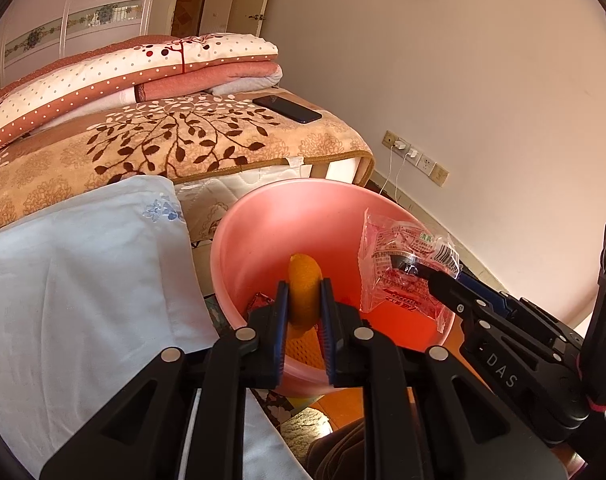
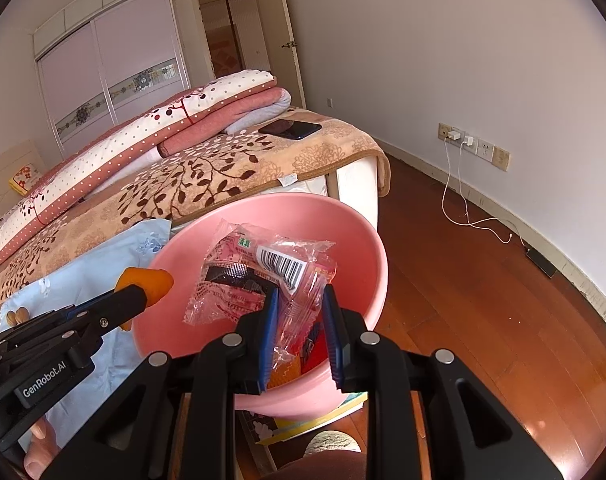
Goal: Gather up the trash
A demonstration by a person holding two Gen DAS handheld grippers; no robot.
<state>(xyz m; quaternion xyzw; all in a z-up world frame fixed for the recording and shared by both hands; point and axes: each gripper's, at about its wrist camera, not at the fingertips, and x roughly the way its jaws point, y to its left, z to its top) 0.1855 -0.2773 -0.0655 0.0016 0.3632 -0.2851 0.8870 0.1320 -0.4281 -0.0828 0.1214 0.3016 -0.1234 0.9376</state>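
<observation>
The trash here is two pieces, both held over the pink bin (image 1: 239, 240). The orange peel (image 1: 305, 292) stands between the pads of your left gripper (image 1: 303, 300), long axis upright along the fingers, its tip above the bin's open mouth and just inside the near rim. The clear snack wrapper (image 2: 259, 280) is pinched at its lower corner by your right gripper (image 2: 301, 304), jaws narrow on the film, and the rest of it fans out over the middle of the bin — barcode side up.

What the coming move seems to turn on: both pieces already lie above the bin's opening, so a release should drop them straight in, the wrapper more centrally than the peel, which sits closer to the rim on the bed side of the bin.

The left wrist view shows a red wrapper (image 1: 259, 302) already on the bin's floor. The right wrist view shows what the left hides — the wooden floor (image 2: 483, 300) to the bin's right and the pale blue cloth (image 2: 103, 256) to its left.
</observation>
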